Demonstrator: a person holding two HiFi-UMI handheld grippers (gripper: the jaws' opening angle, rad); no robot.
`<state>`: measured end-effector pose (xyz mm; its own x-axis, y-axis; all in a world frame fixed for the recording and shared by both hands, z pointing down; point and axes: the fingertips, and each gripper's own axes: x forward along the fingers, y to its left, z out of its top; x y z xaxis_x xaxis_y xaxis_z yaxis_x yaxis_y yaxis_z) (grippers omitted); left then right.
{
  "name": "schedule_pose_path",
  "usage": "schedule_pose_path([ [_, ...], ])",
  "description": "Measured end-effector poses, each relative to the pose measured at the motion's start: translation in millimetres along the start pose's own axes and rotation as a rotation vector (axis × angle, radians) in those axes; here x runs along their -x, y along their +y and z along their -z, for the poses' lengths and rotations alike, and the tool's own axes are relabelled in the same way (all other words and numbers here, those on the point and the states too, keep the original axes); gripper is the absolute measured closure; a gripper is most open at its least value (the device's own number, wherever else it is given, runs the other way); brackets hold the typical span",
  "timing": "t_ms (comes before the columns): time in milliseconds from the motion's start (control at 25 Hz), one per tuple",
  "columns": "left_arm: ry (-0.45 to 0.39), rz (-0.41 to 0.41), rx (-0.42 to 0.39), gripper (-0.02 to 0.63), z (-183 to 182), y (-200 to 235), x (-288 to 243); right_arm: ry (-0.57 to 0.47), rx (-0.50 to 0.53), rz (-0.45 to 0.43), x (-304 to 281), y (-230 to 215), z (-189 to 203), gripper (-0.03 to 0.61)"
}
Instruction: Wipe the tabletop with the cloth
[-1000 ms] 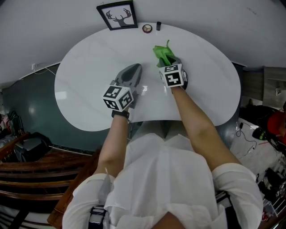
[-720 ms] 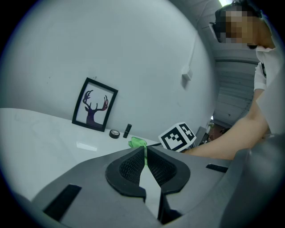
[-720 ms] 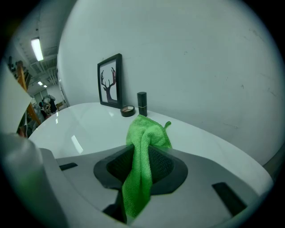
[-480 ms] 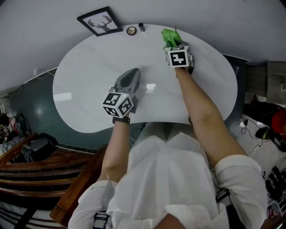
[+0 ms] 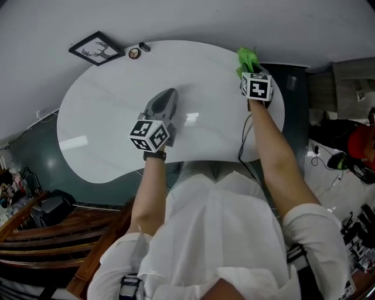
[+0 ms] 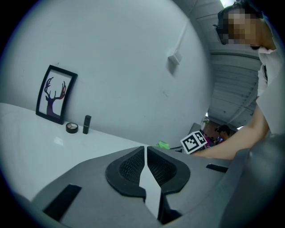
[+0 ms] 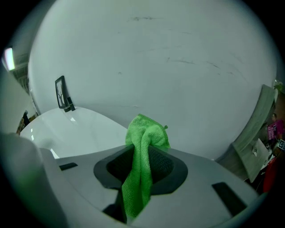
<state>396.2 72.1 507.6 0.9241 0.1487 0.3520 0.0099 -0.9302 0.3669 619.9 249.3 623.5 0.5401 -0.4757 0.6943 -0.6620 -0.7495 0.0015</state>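
At the far left rim of the white oval tabletop (image 5: 105,123), against the wall (image 5: 193,17): framed antler picture (image 5: 95,48), leaning upright. Just right of it, a round compact (image 5: 134,53) and a short dark tube (image 5: 144,47), side by side, near each other but apart. Around the tabletop's middle, left gripper (image 5: 166,98), pointed across the bare surface toward the wall. Jaws brought together to a hairline slit, nothing between them but a sliver of white table showing through. Well apart from it, at the tabletop's far right edge, right gripper (image 5: 251,70), jaws clamped on the green cloth (image 5: 246,57). Cloth bunched and pinched through its middle, one end puffed out past the fingertips toward the wall, the other trailing back between the jaws. Cannot tell whether the cloth is touching the tabletop there.
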Motion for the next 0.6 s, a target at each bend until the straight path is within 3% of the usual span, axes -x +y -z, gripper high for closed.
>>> schedule_pose_path([
  [320, -0.035, -0.001, -0.012, 0.586, -10.7, -36.7, -24.0, 0.024, -0.117, 0.102, 63.5, -102.6, 73.0, 0.491],
  [600, -0.087, -0.053, -0.022, 0.586, -26.1, -38.1, -13.9, 0.144, -0.049, 0.137, 107.1, -153.8, 121.0, 0.492],
])
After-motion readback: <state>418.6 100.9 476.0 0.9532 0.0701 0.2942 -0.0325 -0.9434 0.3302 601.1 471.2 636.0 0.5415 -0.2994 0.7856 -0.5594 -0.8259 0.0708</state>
